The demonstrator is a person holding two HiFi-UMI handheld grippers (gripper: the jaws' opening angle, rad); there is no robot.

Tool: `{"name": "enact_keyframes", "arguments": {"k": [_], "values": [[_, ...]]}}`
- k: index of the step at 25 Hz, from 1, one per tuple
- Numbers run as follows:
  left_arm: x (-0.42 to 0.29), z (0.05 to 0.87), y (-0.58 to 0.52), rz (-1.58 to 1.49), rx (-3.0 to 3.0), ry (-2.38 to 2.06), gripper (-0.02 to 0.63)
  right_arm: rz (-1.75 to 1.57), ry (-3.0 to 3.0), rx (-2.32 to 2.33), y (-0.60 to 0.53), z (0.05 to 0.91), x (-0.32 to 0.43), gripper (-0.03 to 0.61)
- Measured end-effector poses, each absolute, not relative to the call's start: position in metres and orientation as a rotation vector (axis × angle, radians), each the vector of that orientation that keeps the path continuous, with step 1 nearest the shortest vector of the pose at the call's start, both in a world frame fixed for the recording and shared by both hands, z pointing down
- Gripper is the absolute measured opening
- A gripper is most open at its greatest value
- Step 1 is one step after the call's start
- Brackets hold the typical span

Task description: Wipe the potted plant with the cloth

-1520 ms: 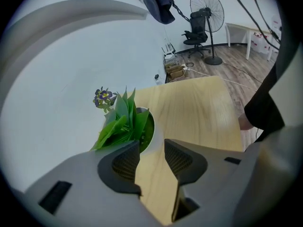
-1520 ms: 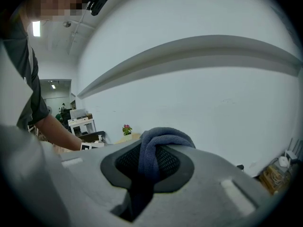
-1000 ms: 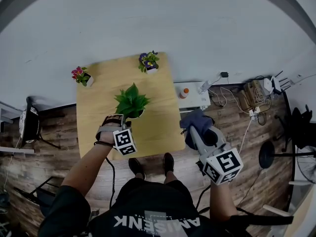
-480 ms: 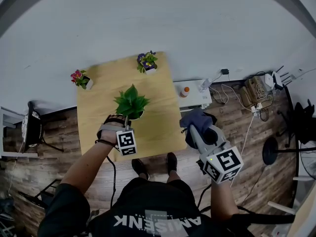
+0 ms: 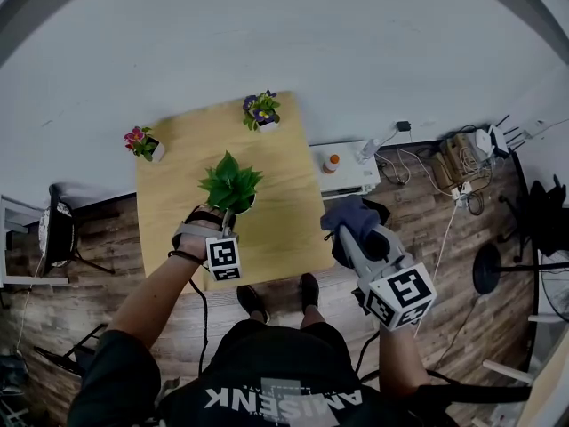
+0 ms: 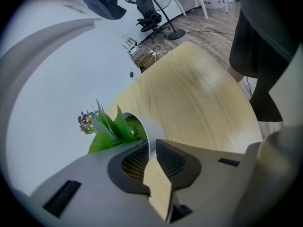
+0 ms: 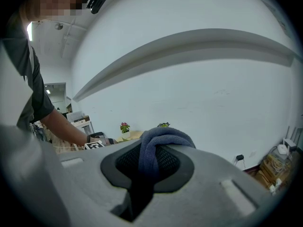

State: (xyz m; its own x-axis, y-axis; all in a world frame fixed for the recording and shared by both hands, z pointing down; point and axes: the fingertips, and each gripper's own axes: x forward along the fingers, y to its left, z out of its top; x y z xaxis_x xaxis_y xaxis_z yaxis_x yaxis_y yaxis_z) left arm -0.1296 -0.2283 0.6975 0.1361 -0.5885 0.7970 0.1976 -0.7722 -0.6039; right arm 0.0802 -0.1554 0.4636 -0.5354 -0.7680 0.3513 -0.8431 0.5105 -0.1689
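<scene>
Head view, left tongs (image 5: pixel 233 224) closing on pot (image 5: pixel 248 208) rim, right tongs (image 5: pixel 340 238) gripping cloth (image 5: pixel 352 215) beyond table (image 5: pixel 284 205) edge

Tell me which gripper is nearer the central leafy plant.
Left. The left gripper has just been closing on the plant pot rim; the right gripper, holding the cloth, is off the table's right edge.

The only print stands on the person's black shirt (image 5: pixel 283 400), at the bottom edge of the head view. It is pale capitals seen upside down that seem to read "AMISENK", and a fainter mark beside them is too small to read. The marker cubes (image 5: pixel 224 260) on the left gripper (image 5: pixel 229 218) and right gripper (image 5: pixel 341 235) carry black-and-white square codes.
</scene>
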Motion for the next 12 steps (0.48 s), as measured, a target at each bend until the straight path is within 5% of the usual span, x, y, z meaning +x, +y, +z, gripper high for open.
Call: {"name": "enact_keyframes", "arguments": {"k": [12], "values": [[-0.139, 0.701, -0.224, -1.786, -1.89, 0.324, 0.021, 0.494, -2.524, 1.369, -0.153, 0.467, 0.078, 0.051]]}}
